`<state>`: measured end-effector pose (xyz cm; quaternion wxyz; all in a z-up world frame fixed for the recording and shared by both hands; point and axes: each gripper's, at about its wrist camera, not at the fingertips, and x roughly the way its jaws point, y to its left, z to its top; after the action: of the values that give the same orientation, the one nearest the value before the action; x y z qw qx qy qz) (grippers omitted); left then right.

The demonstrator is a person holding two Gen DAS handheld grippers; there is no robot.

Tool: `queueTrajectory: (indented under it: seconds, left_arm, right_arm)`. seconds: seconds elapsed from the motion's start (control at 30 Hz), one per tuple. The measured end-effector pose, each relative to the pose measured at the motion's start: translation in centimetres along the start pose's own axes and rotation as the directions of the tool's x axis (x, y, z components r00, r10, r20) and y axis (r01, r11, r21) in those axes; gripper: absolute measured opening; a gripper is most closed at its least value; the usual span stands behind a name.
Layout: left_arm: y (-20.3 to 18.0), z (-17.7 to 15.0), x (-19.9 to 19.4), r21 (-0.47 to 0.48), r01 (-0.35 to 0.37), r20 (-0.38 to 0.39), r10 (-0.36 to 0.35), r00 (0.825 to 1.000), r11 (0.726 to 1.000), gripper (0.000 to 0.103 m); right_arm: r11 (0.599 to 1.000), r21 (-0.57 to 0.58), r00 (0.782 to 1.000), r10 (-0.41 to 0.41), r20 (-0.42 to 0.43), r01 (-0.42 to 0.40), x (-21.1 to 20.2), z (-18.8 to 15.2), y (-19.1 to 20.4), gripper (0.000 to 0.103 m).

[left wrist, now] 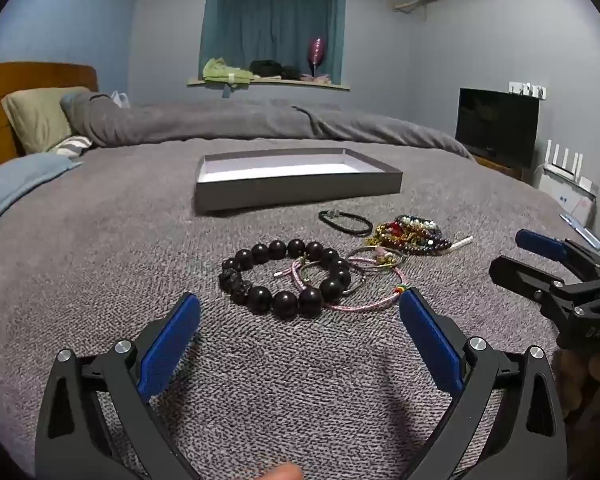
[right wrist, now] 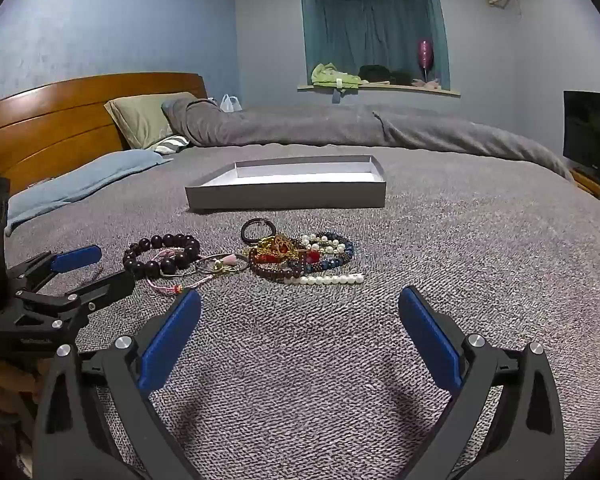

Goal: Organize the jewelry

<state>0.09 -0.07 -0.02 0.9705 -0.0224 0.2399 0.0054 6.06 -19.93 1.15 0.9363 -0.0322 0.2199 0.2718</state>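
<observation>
A pile of jewelry lies on the grey bed blanket. A big dark bead bracelet [left wrist: 286, 276] lies just ahead of my left gripper [left wrist: 300, 316], which is open and empty. Pink cord bracelets [left wrist: 364, 304] overlap it. A black cord loop [left wrist: 346, 222] and a heap of coloured bead strands [left wrist: 412, 234] lie beyond. In the right wrist view the coloured heap [right wrist: 300, 258] and a pearl strand [right wrist: 324, 279] lie ahead of my right gripper [right wrist: 300, 312], open and empty. An empty grey tray [left wrist: 296, 190] sits behind the jewelry; it also shows in the right wrist view [right wrist: 288, 196].
The right gripper [left wrist: 548, 268] shows at the right edge of the left wrist view; the left gripper [right wrist: 76, 276] shows at the left of the right wrist view. Pillows [right wrist: 144, 120] and a rolled duvet [right wrist: 340, 128] lie at the back. A TV [left wrist: 496, 128] stands right.
</observation>
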Motion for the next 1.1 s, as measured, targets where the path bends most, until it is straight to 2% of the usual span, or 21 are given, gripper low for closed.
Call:
queueTrajectory:
  seconds: [0.27,0.47,1.1]
  left_arm:
    - [-1.0,0.6,1.5,0.000,0.007,-0.010,-0.007,1.000,1.000,0.099]
    - [0.4,0.6,-0.9,-0.031,0.034,0.027,-0.033,0.999,0.999,0.099]
    - [0.3,0.4,-1.2,-0.020,0.013,0.051,-0.012,0.999,1.000,0.099]
  right_arm:
    - [1.000,0.008,1.000,0.004,0.000,-0.004,-0.2,0.0,-0.2,0.098]
    - [1.000,0.007,1.000,0.004,0.001,-0.004,-0.2,0.1,-0.2,0.098]
    - [1.000,0.007,1.000,0.003,0.005,-0.003,-0.4,0.0,-0.2,0.098]
